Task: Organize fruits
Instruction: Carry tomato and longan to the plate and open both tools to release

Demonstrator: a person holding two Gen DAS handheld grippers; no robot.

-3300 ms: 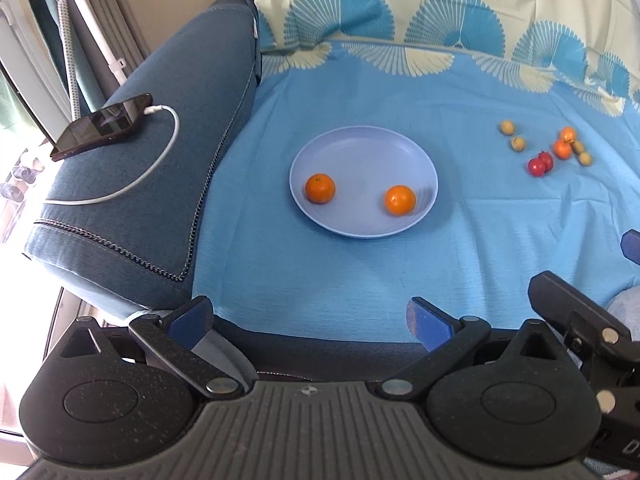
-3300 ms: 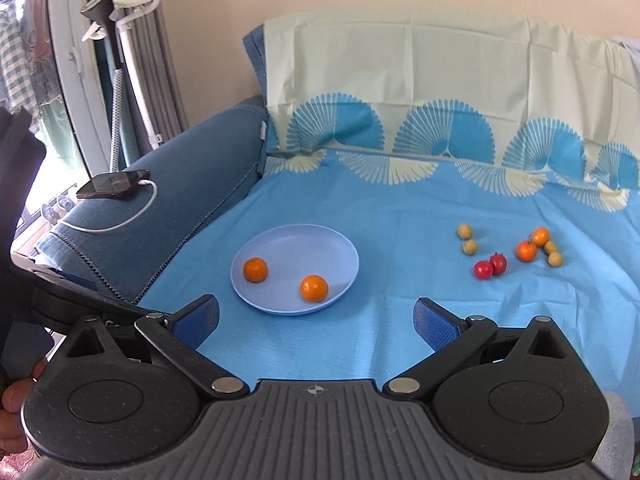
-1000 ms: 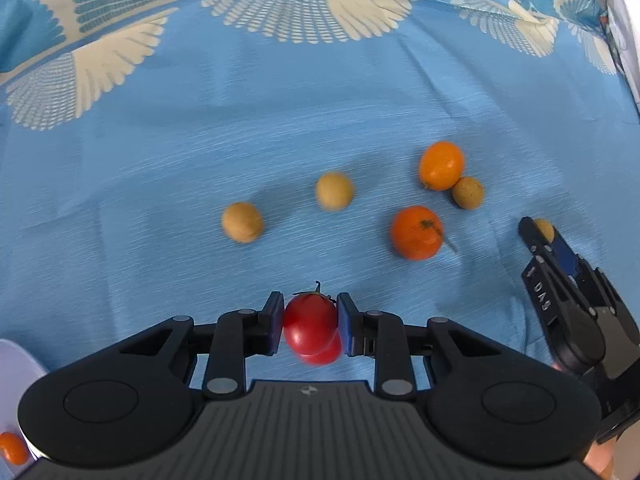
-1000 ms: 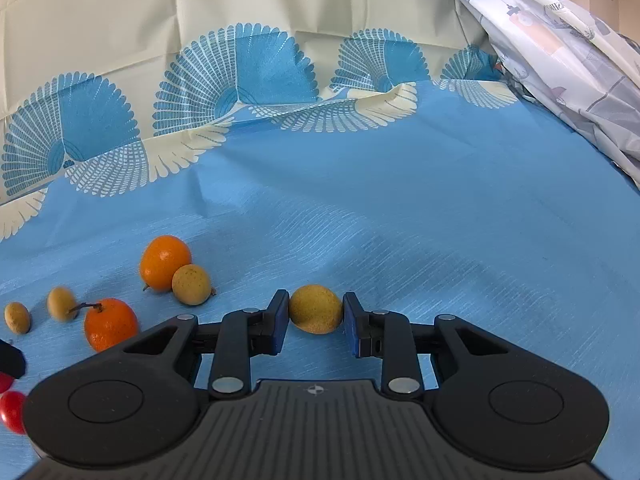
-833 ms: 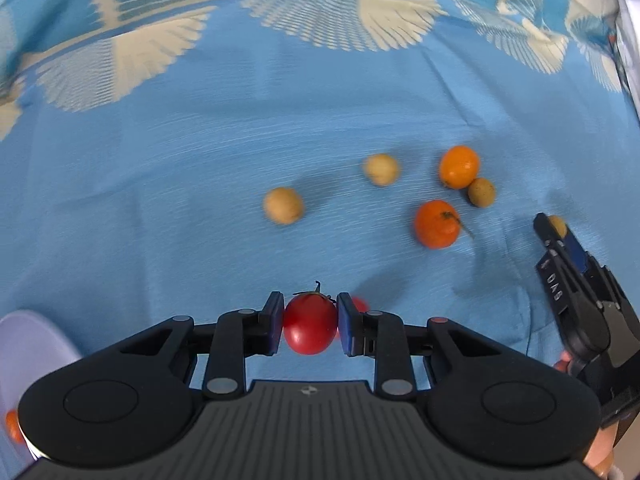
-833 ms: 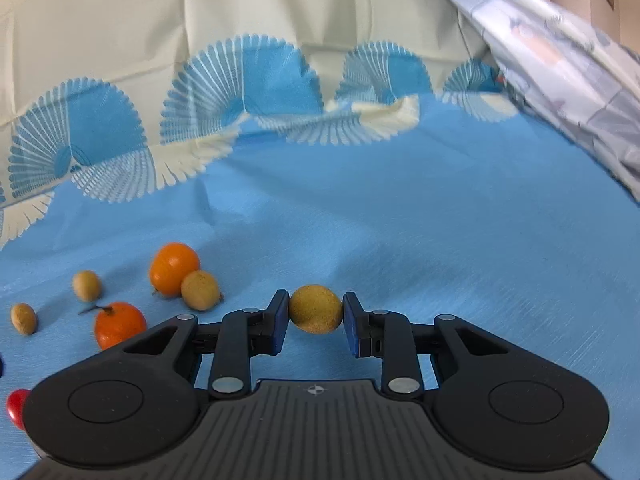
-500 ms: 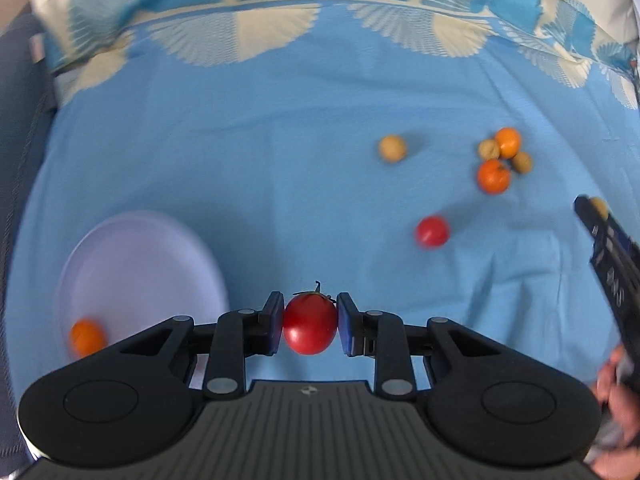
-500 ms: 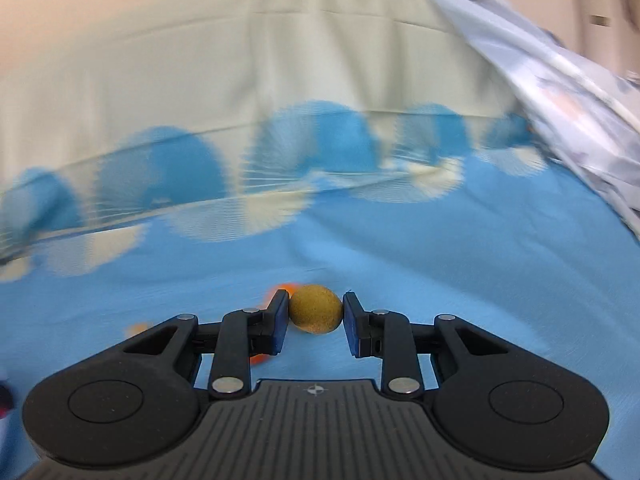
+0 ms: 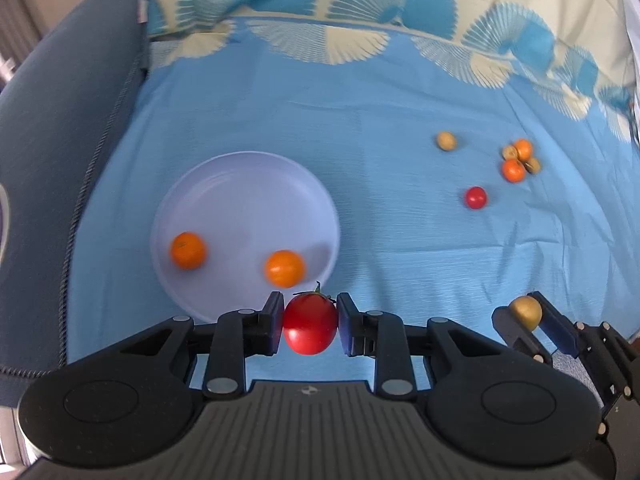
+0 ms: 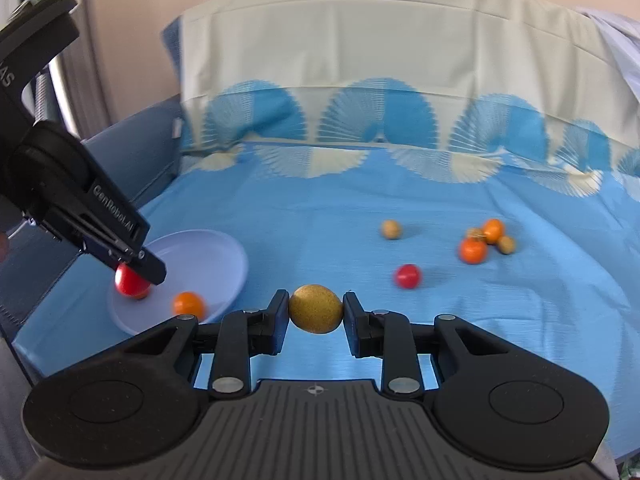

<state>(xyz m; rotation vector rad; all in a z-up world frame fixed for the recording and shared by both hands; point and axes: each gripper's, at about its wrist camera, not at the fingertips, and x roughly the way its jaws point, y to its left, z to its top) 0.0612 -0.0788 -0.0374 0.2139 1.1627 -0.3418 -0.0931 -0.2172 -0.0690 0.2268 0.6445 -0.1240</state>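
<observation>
- At the left edge of the left wrist view, the dark blue sofa arm (image 9: 60, 128) borders the blue patterned cloth (image 9: 380, 92) that covers the seat where I am sorting.
- Left of centre in that view sits the pale plate (image 9: 240, 176), already holding two oranges (image 9: 188, 250) side by side near its lower rim; I count these as the part of the job done.
- At bottom centre, my left gripper (image 9: 311, 328) is closed snugly on a red tomato (image 9: 311, 329), which hangs just at the plate's near rim; from the right wrist view it appears over the plate's left part, not yet released.
- At lower right of the left wrist view, my right gripper (image 9: 528, 316) shows with a tan round fruit between its fingers; in its own view, bottom centre, the right gripper (image 10: 316, 310) is clamped narrowly on that yellow-brown fruit (image 10: 316, 309), held above the cloth, right of the plate and apart from it.
- On the right of both views, loose fruit lies on the cloth: a second red tomato (image 9: 475, 197), a lone tan fruit (image 9: 445, 141), and a tight cluster (image 9: 520, 160) of two small oranges and two tan fruits, some touching.
- My reading: two fruits placed, two in transit, six to collect, so the task is well short of half finished.
</observation>
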